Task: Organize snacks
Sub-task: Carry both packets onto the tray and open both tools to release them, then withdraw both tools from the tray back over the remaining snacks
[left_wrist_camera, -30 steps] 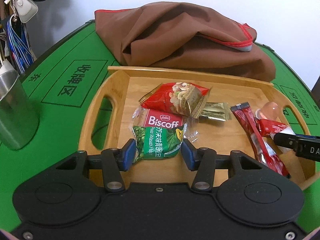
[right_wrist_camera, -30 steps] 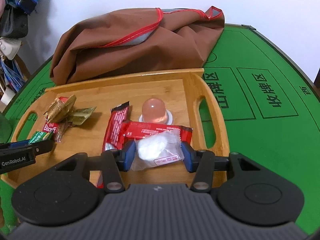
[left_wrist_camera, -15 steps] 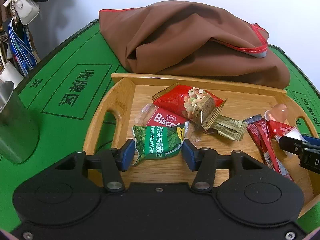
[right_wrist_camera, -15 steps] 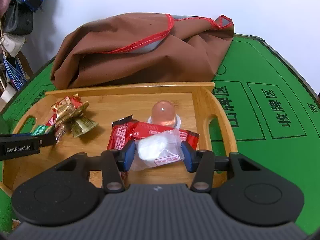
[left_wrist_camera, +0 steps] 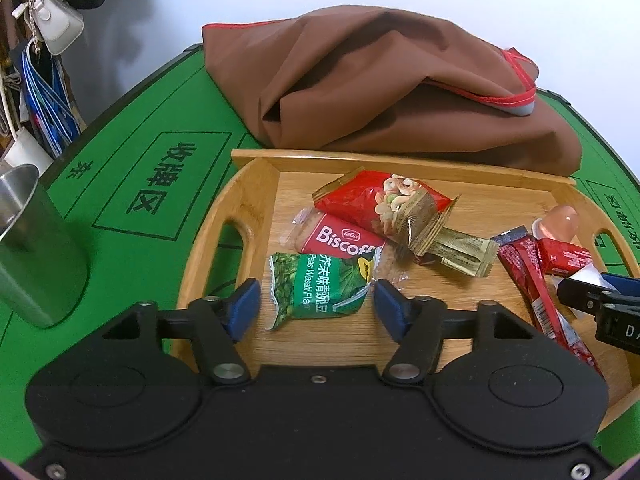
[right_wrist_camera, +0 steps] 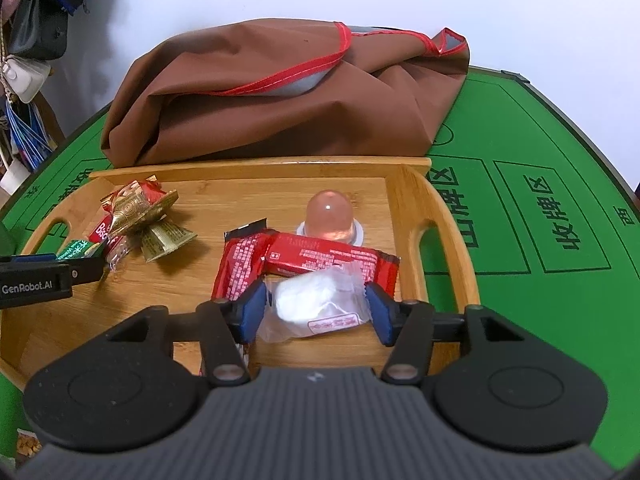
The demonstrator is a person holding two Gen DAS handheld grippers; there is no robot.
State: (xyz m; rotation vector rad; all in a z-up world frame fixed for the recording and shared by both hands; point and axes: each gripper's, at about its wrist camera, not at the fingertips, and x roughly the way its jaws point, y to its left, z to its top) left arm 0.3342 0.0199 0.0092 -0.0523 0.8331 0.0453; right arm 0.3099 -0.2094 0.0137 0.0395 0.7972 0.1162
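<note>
L tongs (left_wrist_camera: 316,304) apart, 1 green wasabi-pea pack (left_wrist_camera: 318,286) btwn tips, on wooden tray (left_wrist_camera: 248,184). R tongs (right_wrist_camera: 316,310) apart round 1 white pouch (right_wrist_camera: 320,304); 2 red bars (right_wrist_camera: 316,258) just ahead, 1 jelly cup (right_wrist_camera: 330,214) beyond.

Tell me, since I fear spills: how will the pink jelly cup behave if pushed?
The pink jelly cup stands dome-up on its wide rim, so it would probably slide rather than tip. Its glossy plastic looks slippery. The red wrapper against it may block a push.
</note>
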